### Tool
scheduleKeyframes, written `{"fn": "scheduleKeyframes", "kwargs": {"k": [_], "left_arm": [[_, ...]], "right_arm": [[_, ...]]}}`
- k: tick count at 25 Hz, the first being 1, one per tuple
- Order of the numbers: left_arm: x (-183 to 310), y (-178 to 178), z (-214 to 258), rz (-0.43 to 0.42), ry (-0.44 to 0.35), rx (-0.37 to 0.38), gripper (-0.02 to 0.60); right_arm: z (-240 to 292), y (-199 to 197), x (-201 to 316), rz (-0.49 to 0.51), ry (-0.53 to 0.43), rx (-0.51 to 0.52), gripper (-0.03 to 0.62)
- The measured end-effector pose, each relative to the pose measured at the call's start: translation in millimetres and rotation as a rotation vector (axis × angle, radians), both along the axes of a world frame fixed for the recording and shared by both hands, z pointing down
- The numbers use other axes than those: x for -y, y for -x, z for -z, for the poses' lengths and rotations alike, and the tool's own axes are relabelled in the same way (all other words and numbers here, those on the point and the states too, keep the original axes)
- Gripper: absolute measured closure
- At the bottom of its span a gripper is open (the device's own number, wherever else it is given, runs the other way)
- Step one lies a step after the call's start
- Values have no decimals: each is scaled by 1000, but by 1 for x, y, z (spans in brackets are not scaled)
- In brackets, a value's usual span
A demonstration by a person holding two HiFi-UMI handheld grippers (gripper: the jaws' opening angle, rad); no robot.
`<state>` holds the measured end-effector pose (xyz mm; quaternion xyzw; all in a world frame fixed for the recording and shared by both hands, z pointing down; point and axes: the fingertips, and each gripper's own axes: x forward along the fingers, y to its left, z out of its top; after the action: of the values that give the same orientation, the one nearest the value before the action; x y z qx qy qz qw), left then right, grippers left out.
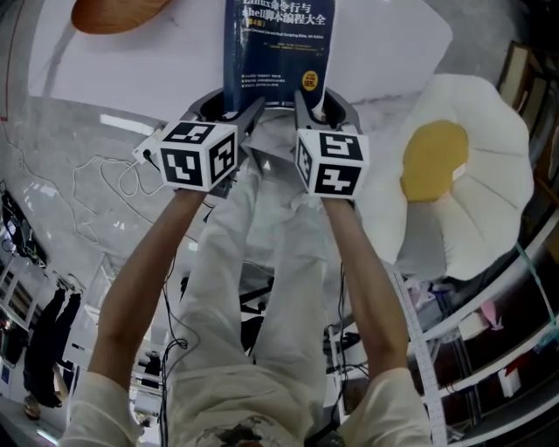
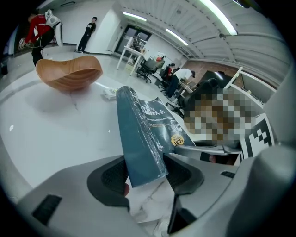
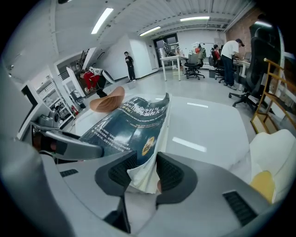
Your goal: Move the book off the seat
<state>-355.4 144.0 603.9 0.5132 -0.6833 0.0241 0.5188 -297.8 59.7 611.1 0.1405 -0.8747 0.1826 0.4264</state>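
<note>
A dark blue book (image 1: pixel 278 48) with white and yellow print on its cover is held over a white table (image 1: pixel 393 44). My left gripper (image 1: pixel 236 109) is shut on its near left corner, and my right gripper (image 1: pixel 314 109) is shut on its near right corner. In the left gripper view the book's spine edge (image 2: pixel 141 139) runs down between the dark pads (image 2: pixel 113 178) of my left gripper (image 2: pixel 145 178). In the right gripper view the book's cover (image 3: pixel 125 129) and white page edges sit pinched in my right gripper (image 3: pixel 147 173).
A wooden bowl (image 1: pixel 113 13) (image 2: pixel 69 71) rests on the table's far left. A fried-egg shaped cushion (image 1: pixel 463 175) (image 3: pixel 273 162) lies to the right. White cables (image 1: pixel 96 188) trail on the floor at left. Desks, chairs and people stand far off.
</note>
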Motion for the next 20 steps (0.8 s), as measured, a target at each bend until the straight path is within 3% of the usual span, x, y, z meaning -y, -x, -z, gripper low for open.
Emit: {"fn": "scheduleKeyframes", "kwargs": {"k": [10, 16, 20], "left_arm": [[-13, 4, -20, -3, 69, 35, 337], [-16, 5, -31, 27, 135, 54, 299], [-24, 12, -33, 33, 194, 133, 276]], "right_arm": [[-15, 1, -9, 16, 6, -15, 457], [-22, -3, -3, -35, 5, -54, 427], [-21, -2, -2, 14, -53, -71, 384]]}}
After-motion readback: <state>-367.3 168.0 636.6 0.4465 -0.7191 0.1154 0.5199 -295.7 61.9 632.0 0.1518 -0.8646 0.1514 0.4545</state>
